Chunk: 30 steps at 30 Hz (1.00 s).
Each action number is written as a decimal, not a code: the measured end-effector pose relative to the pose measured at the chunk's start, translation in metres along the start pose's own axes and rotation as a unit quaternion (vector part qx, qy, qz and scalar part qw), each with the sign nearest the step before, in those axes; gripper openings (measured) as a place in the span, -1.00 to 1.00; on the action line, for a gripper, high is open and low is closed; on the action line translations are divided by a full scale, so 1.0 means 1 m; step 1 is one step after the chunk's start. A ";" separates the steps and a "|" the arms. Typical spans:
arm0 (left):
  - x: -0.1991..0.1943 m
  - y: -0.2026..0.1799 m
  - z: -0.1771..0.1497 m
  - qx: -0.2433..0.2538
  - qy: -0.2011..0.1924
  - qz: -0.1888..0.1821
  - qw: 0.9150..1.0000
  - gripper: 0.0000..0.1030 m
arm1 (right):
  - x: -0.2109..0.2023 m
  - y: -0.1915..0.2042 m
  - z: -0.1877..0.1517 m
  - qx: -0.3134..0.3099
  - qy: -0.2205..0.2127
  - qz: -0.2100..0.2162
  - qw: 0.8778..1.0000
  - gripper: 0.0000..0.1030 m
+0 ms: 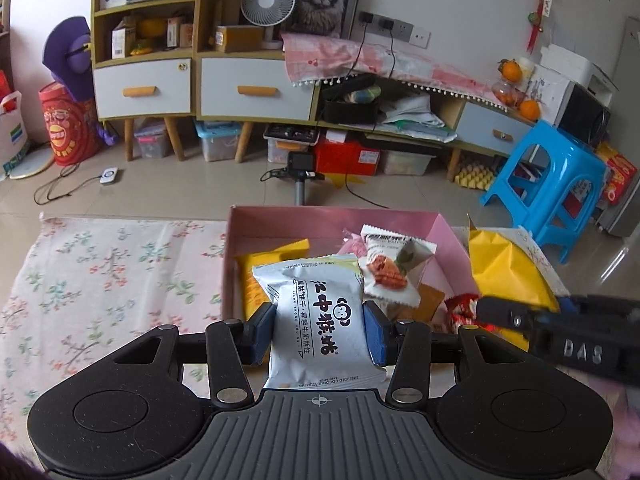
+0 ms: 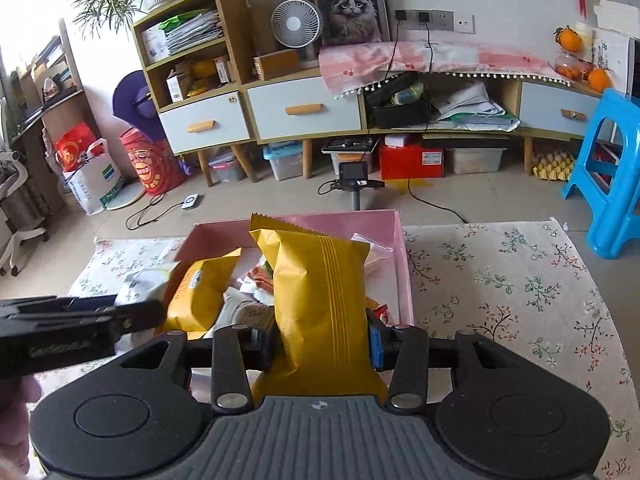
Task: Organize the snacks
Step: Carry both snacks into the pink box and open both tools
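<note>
Nearest the lens, the left gripper (image 1: 320,330) has its jaws closed partway onto a white biscuit packet (image 1: 318,320), the blue pads pressing its two sides so that it stands upright above the near edge of the pink box (image 1: 332,216). The right gripper (image 2: 322,338) grips a yellow snack bag (image 2: 320,284) the same way, low on its body, with the puffy top leaning toward the box. Both packets are air-filled and slick, so a pinch this low could let either one swivel or slide out if the hand tilts sharply. The two grippers work close together over the same box, and a crossing path could knock one packet loose. Further in, loose snacks (image 1: 384,268) already crowd the box, so a careless drop could land on the floral cloth (image 2: 500,280).
</note>
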<state>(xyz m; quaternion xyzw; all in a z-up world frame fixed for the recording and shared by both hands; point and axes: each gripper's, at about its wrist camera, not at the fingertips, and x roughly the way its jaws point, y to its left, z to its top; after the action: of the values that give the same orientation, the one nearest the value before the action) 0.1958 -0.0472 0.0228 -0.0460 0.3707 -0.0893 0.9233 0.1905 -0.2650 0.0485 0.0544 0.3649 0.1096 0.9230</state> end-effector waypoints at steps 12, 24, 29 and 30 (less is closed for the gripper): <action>0.044 -0.011 0.010 0.007 0.004 0.016 1.000 -0.14 | 0.017 -0.010 -0.002 0.017 -0.003 -0.014 1.000 -0.39; 0.060 -0.013 0.011 0.002 0.009 0.003 1.000 0.17 | 0.018 -0.011 -0.002 0.024 -0.004 -0.008 1.000 0.05; 0.052 -0.017 0.013 0.005 0.008 0.002 1.000 0.30 | 0.016 -0.013 -0.001 0.026 -0.006 -0.010 1.000 0.15; 0.050 -0.017 0.014 0.005 0.009 0.001 1.000 0.31 | 0.015 -0.014 -0.001 0.026 -0.006 -0.011 1.000 0.17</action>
<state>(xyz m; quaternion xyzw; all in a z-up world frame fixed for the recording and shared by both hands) 0.2387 -0.0731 0.0013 -0.0400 0.3781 -0.0904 0.9205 0.2027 -0.2748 0.0354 0.0752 0.3625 0.0898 0.9246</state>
